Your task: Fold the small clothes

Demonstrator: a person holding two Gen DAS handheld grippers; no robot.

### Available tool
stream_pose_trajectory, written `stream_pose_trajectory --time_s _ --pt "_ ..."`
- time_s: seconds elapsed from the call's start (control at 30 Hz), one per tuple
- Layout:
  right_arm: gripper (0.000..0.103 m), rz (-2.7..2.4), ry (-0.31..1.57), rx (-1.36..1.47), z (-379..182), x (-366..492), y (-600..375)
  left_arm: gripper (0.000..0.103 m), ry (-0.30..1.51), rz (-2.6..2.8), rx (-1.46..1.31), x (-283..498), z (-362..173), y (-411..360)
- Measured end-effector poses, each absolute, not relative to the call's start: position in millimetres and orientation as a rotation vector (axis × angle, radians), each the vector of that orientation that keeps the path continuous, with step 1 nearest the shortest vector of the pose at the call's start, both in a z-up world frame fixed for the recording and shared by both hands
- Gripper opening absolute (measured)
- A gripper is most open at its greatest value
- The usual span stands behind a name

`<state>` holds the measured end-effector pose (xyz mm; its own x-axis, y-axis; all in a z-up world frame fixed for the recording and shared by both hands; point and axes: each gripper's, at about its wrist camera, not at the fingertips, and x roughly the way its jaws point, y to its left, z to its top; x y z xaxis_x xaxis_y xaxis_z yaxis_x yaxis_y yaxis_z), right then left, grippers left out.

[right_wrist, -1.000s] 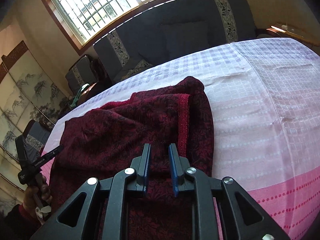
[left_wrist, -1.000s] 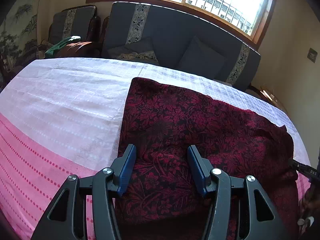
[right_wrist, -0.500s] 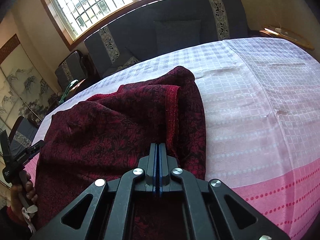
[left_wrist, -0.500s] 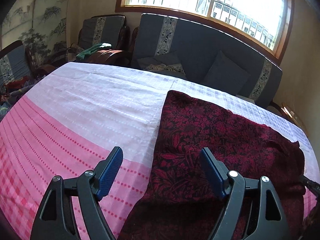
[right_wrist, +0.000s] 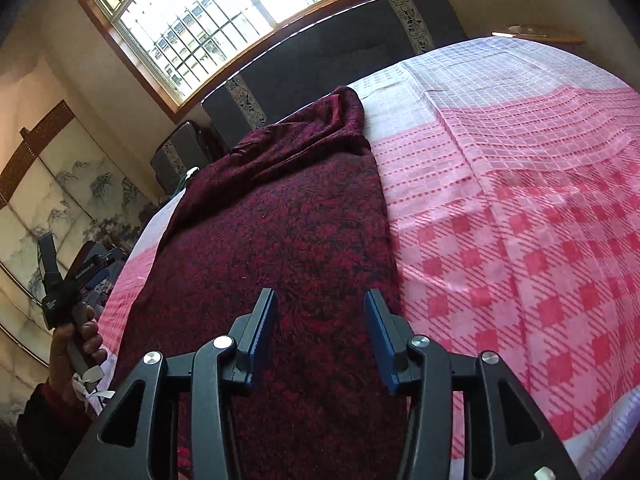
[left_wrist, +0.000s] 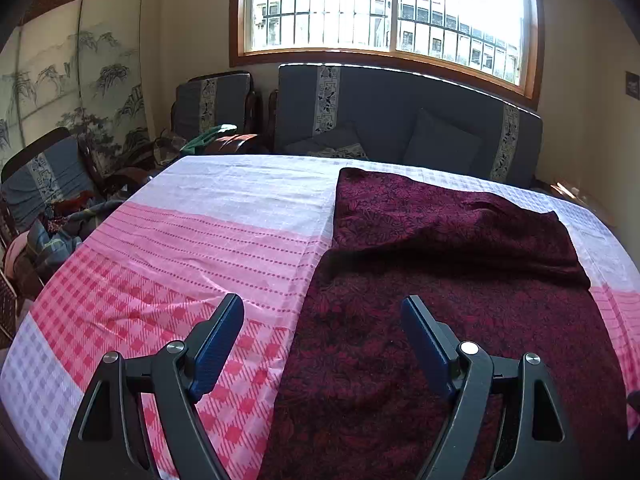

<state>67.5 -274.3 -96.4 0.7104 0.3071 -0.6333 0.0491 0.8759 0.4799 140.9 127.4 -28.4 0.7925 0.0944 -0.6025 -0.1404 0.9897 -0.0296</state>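
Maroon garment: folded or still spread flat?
Folded, at least partly. The maroon garment lies in a long strip on the pink checked cloth, its far part doubled over the near part with a visible layer edge.

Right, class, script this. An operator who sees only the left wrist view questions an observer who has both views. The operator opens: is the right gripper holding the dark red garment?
Observer: No. The right gripper is open. Its jaws have just been opening, and the dark red garment lies beneath them, unpinched.
Operator: Does the garment's far end lie flat on that side?
Observer: No. The far corner is bunched up in folds.
Operator: Can you see the hand behind my camera?
Observer: Yes. In the right wrist view the left hand is wrapped around a black handle at the picture's left edge.
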Motion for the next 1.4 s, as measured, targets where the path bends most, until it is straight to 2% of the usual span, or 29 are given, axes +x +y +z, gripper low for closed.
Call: stream_pose_trajectory --time_s 0.3,0.5,0.73,0.9,1.07,1.33,1.4 --pt "0.044 0.081 0.791 0.481 -102 39 -283 0.086 0.568 0.143 0.086 94 -21 105" --pt "0.048 0.096 0.815 0.468 -109 35 -273 0.087 0.570 0.144 0.131 77 -29 103" --pt "0.051 0.110 0.797 0.457 -111 28 -271 0.087 0.614 0.070 0.095 64 -51 112" --pt "0.059 0.143 0.782 0.456 -111 21 -268 0.087 0.595 -0.014 -0.001 49 -53 129" --pt "0.070 0.182 0.767 0.477 -113 13 -267 0.087 0.789 -0.149 -0.193 57 -60 166" --pt "0.070 0.224 0.774 0.476 -113 8 -267 0.087 0.982 -0.320 -0.410 60 -93 202" --pt "0.070 0.252 0.781 0.507 -114 8 -271 0.087 0.980 -0.354 -0.452 56 -97 207"
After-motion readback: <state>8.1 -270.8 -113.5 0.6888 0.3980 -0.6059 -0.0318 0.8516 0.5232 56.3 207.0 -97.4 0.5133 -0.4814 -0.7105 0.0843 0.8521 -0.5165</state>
